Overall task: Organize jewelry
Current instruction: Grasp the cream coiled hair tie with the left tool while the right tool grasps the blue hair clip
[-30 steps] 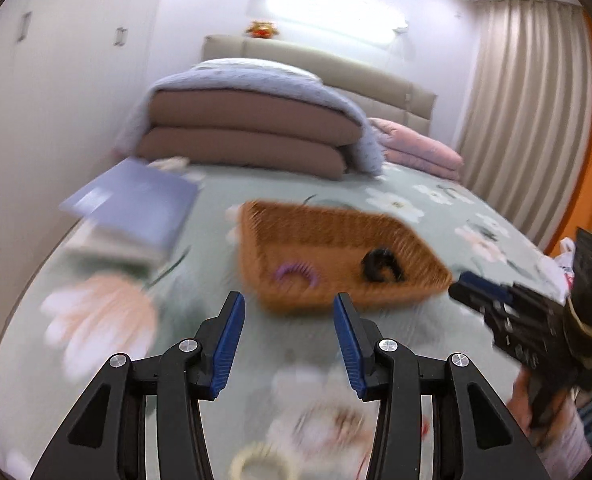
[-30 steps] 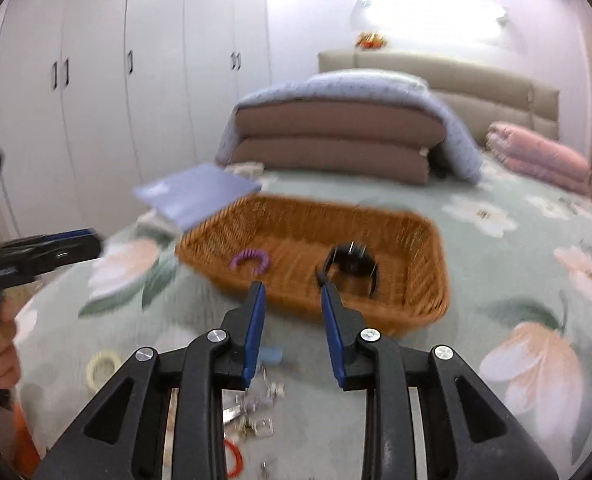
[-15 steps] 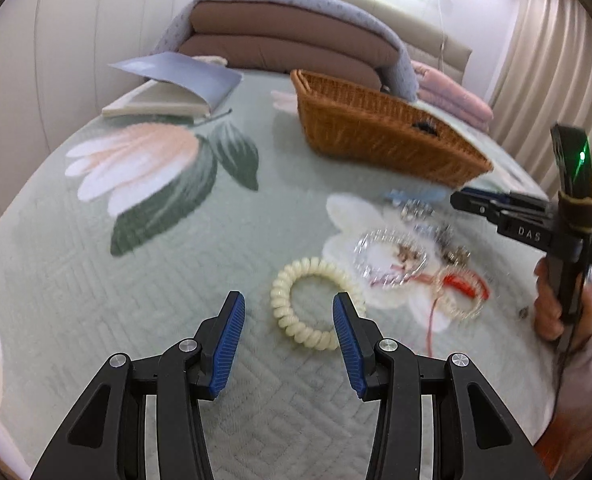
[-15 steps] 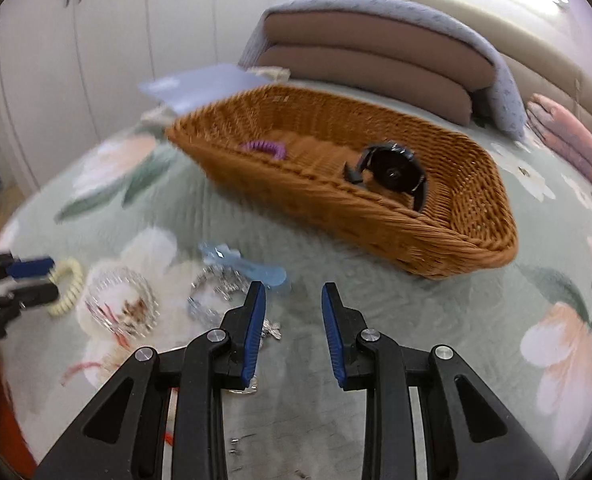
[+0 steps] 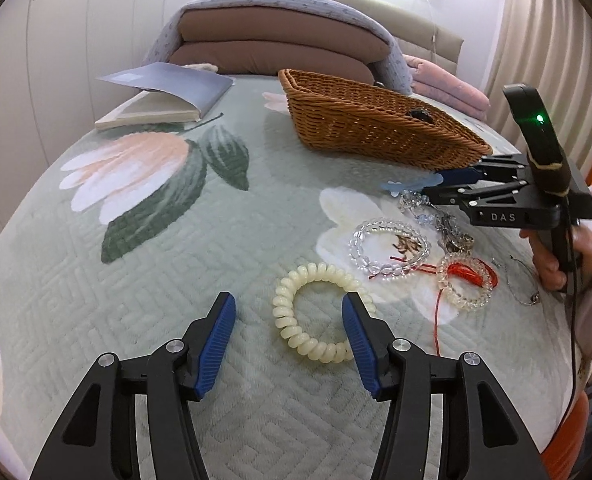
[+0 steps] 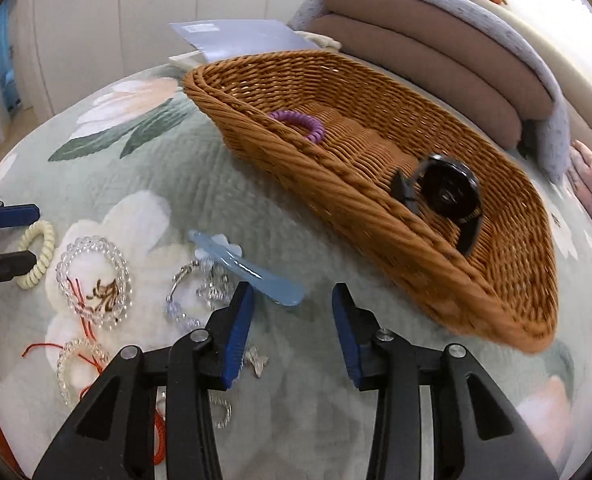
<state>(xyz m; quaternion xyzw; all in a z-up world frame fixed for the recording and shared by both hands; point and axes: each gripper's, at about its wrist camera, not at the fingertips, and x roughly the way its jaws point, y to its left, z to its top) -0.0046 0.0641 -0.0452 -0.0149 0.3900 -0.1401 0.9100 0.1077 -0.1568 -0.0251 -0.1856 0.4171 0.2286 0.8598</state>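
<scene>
Left wrist view: my left gripper [image 5: 288, 316], fingers just opened wider, straddles one cream spiral hair tie [image 5: 319, 312] on the bed [image 5: 96, 280]. Right gripper [image 6: 292, 312] widening, empty, beside one pale-blue hair clip [image 6: 248, 268]. Two clear bead bracelets [image 5: 389, 250]; wicker basket [image 6: 375, 224] holds two items.

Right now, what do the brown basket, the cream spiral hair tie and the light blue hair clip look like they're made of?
Brown basket: woven wicker or rattan, matte, plaited strands showing. Cream spiral hair tie: probably glossy plastic, coiled like a phone cord. Light blue hair clip: seemingly translucent plastic, smooth sheen.
</scene>
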